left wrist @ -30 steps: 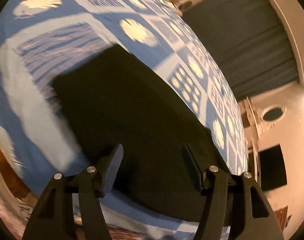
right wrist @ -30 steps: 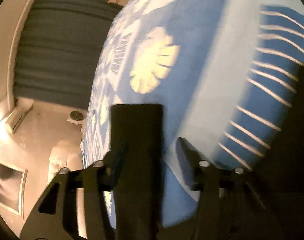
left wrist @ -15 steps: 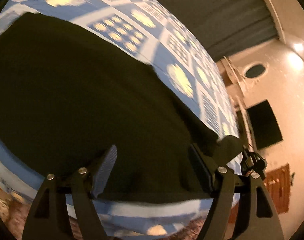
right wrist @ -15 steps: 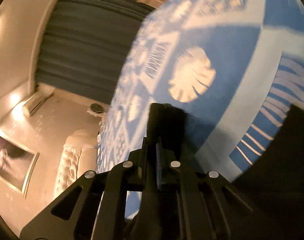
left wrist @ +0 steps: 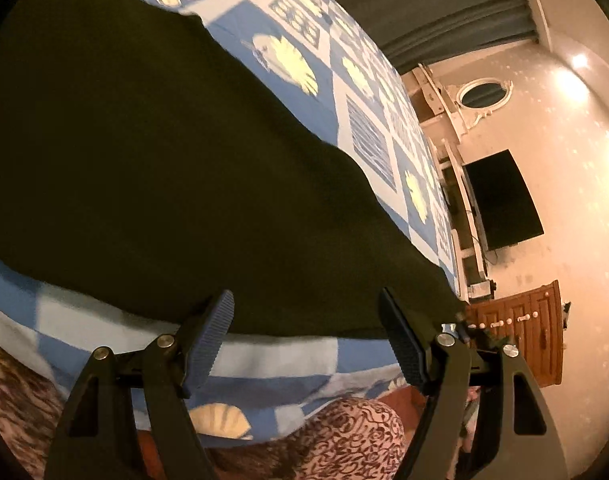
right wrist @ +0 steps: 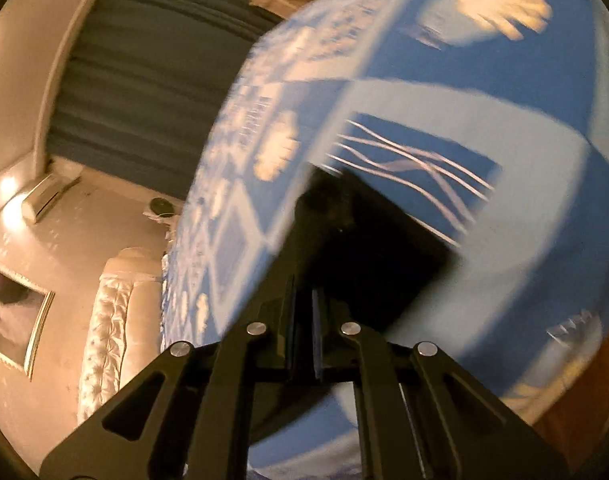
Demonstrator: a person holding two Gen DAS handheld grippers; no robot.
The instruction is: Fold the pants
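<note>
The dark pants (left wrist: 176, 184) lie spread flat on a blue and white patterned bedspread (left wrist: 368, 136). My left gripper (left wrist: 306, 320) is open and empty, its fingertips just above the near edge of the pants. My right gripper (right wrist: 304, 276) is shut on a dark fold of the pants (right wrist: 376, 248), held above the bedspread (right wrist: 524, 208). The cloth hides the right fingertips.
A dark curtain (left wrist: 424, 4) hangs beyond the bed. A black TV (left wrist: 500, 200) and a wooden dresser (left wrist: 524, 332) stand along the right wall. A tufted headboard (right wrist: 108, 328) and a wall air conditioner (right wrist: 44, 200) show in the right wrist view. A patterned rug (left wrist: 336, 436) lies below the bed edge.
My right gripper has shut on the pants fold and lifted it, swinging across the bed. My left gripper has moved along the pants toward their near edge and stays open.
</note>
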